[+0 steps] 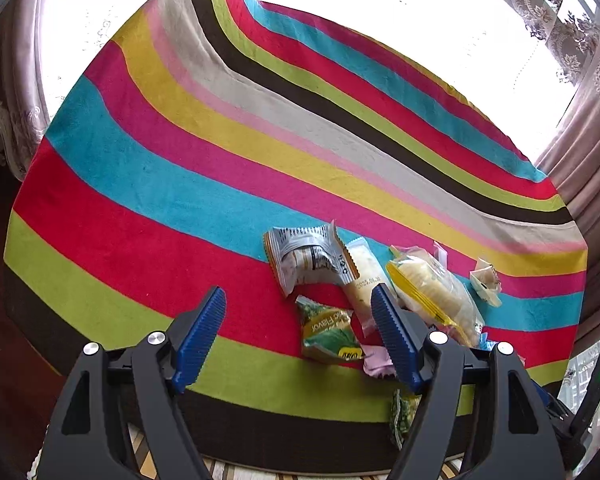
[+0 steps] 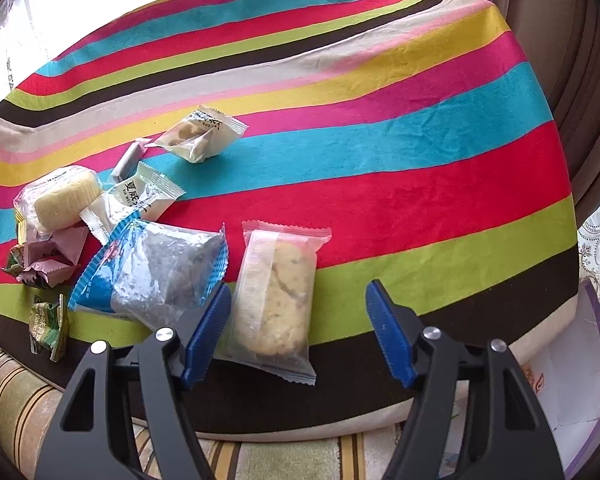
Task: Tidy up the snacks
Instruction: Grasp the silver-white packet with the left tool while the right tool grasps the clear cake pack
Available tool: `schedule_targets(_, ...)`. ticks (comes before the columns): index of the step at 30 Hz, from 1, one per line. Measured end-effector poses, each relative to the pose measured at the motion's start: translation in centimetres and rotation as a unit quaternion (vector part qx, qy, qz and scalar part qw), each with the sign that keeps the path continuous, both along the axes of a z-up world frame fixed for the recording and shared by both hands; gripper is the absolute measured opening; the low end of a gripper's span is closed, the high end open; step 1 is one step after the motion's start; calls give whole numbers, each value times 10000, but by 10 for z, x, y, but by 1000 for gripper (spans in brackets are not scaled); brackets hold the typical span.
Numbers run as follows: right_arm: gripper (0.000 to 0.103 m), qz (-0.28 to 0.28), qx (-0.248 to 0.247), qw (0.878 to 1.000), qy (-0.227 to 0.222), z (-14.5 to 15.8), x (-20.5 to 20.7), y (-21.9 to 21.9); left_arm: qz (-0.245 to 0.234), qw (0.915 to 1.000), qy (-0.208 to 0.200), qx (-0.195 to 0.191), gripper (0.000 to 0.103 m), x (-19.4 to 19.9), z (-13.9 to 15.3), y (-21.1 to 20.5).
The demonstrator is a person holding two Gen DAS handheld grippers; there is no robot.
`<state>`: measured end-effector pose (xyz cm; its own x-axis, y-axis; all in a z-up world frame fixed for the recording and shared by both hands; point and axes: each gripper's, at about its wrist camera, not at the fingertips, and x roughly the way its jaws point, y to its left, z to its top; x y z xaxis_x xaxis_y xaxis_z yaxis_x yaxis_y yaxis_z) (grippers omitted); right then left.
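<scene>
Several wrapped snacks lie on a striped cloth [image 1: 180, 168]. In the left wrist view my left gripper [image 1: 298, 300] is open and empty, above a green packet [image 1: 326, 332], with a grey-white packet [image 1: 306, 258], a long cream bar [image 1: 362, 280] and a yellow-edged cake bag [image 1: 432, 292] beyond. In the right wrist view my right gripper [image 2: 298, 296] is open and empty, with a pink-edged cookie bag [image 2: 274, 300] lying between its fingers. A blue-edged bag [image 2: 156, 276] lies left of it, a round cake [image 2: 66, 200] and a small white packet [image 2: 202, 134] farther off.
The striped cloth [image 2: 420, 160] covers a round table whose near edge is just below the grippers. Curtains [image 1: 580, 168] hang at the right. A white carton or bag [image 2: 576, 380] stands low at the right. A black device with a green light [image 1: 598, 384] is at the far right.
</scene>
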<state>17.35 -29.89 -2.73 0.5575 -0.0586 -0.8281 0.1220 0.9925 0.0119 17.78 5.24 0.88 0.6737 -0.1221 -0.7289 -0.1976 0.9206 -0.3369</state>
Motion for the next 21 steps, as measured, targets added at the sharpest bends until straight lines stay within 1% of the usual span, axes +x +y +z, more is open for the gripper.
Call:
schedule_targets(4, 65, 40, 3, 10000, 70, -5, 6, 1, -2, 9998, 138, -114, 71, 25, -9, -1)
schedule_targets(8, 62, 56, 3, 10000, 79, -8, 5, 1, 12, 9987, 305, -415, 70, 47, -22, 3)
schedule_targets(10, 60, 62, -12, 10000, 71, -8, 6, 2, 18, 9984, 379, -426, 69, 55, -28, 3)
schedule_targets(11, 57, 66, -24, 10000, 66, -7, 5, 3, 3, 9982, 420, -439, 69, 57, -31, 3)
schedule_targets(13, 53, 63, -44, 10000, 46, -6, 3, 5, -70, 9978, 487, -452, 65, 63, -36, 1)
schedule_targets(14, 50, 59, -42, 10000, 40, -6, 4, 4, -112, 9977, 516, -425, 60, 64, -38, -1)
schedule_targets(15, 49, 57, -38, 10000, 31, -6, 4, 4, -116, 9981, 499, -340, 57, 65, -37, -2)
schedule_targets(16, 44, 49, -36, 10000, 17, -5, 3, 4, -128, 9982, 501, -302, 57, 65, -38, -3)
schedule_targets(17, 41, 37, -30, 10000, 7, -5, 3, 3, -130, 9983, 503, -277, 55, 65, -38, -3)
schedule_targets(18, 39, 28, -21, 10000, 1, -5, 3, 3, -145, 9983, 508, -264, 49, 66, -38, -3)
schedule_targets(19, 38, 27, -9, 10000, -5, -5, 3, 3, -161, 9983, 508, -248, 48, 65, -38, -3)
schedule_targets(21, 37, 38, 8, 10000, -11, -5, 5, 2, -179, 9985, 494, -147, 41, 62, -37, -4)
